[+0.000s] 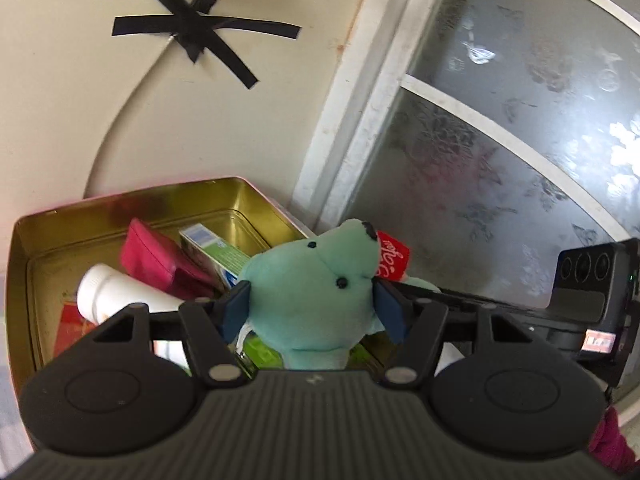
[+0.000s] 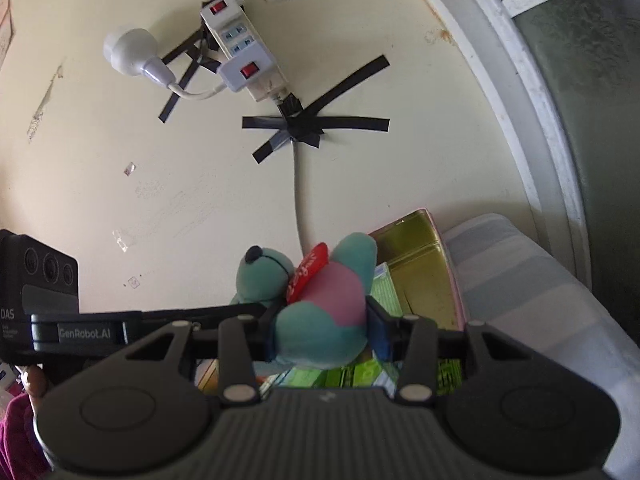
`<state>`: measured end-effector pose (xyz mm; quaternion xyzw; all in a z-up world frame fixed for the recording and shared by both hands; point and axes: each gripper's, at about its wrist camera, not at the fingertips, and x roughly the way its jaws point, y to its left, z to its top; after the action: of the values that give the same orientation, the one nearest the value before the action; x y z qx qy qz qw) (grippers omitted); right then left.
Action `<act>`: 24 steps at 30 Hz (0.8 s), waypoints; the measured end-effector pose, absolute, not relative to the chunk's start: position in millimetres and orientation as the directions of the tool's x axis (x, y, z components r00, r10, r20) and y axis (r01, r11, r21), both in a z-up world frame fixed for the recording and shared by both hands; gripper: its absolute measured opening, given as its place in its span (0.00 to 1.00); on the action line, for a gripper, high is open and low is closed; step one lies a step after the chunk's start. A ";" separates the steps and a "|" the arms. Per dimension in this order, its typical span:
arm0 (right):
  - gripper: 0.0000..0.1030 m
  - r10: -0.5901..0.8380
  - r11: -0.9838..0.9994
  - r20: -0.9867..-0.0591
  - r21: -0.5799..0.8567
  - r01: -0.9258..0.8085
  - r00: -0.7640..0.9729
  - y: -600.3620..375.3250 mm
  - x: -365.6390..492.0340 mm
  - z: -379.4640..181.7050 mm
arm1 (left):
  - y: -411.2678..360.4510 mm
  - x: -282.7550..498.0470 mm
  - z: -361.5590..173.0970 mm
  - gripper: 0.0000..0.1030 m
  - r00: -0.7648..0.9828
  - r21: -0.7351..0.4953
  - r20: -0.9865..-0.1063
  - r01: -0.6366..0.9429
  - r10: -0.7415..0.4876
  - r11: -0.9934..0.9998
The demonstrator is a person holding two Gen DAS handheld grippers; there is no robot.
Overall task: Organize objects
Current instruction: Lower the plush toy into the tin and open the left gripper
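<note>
A teal plush toy (image 1: 316, 280) with black eyes and a red tag (image 1: 392, 258) is clamped between the blue pads of my left gripper (image 1: 314, 306). In the right wrist view the same plush toy (image 2: 320, 300), teal with a pink belly and the red tag (image 2: 306, 270), is clamped in my right gripper (image 2: 320, 326). Both grippers hold it above an open gold tin box (image 1: 120, 208), which also shows in the right wrist view (image 2: 416, 248).
The tin holds a pink pouch (image 1: 156, 258), a white bottle (image 1: 116, 294), a green and white carton (image 1: 212, 250) and green packets (image 2: 360, 372). A cream wall carries a taped power strip (image 2: 244, 56). A frosted window (image 1: 520, 140) is at the right. A striped cloth (image 2: 532, 292) lies beside the tin.
</note>
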<state>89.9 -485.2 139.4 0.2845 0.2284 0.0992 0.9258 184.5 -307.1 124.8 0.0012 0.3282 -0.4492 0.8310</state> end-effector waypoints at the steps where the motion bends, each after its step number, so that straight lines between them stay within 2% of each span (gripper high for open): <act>1: 0.39 0.338 0.812 -0.402 0.581 -0.049 0.851 -491.3 111.5 137.2 | -310.4 196.6 122.6 0.66 0.391 -0.297 -0.555 0.731 -0.734 0.614; 8: 0.40 0.345 0.838 -0.570 0.545 0.029 0.746 -494.2 209.6 128.3 | -320.9 257.8 106.6 0.65 0.452 -0.323 -0.576 0.639 -0.681 0.698; 9: 0.40 0.339 0.842 -0.586 0.537 0.039 0.736 -493.1 219.4 126.5 | -321.4 265.2 104.7 0.63 0.453 -0.331 -0.577 0.631 -0.680 0.701; 12: 0.40 0.357 0.822 -0.598 0.566 0.062 0.718 -494.3 241.2 117.8 | -321.4 281.1 101.6 0.62 0.462 -0.343 -0.582 0.606 -0.669 0.717; 19: 0.41 0.339 0.813 -0.624 0.571 0.115 0.704 -489.2 268.5 94.3 | -322.9 299.8 91.9 0.63 0.510 -0.277 -0.614 0.575 -0.602 0.770; 23: 0.43 0.318 0.826 -0.616 0.554 0.109 0.721 -483.2 271.3 89.9 | -316.1 306.4 86.7 0.69 0.524 -0.277 -0.615 0.555 -0.588 0.784; 24: 0.44 0.309 0.834 -0.616 0.542 0.104 0.724 -480.7 271.6 89.5 | -314.6 306.6 85.9 0.73 0.537 -0.263 -0.617 0.547 -0.574 0.795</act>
<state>271.6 -480.7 89.5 0.2821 0.3666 0.0579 0.8847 306.6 -314.6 85.9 -0.0188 0.3591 -0.3199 0.8766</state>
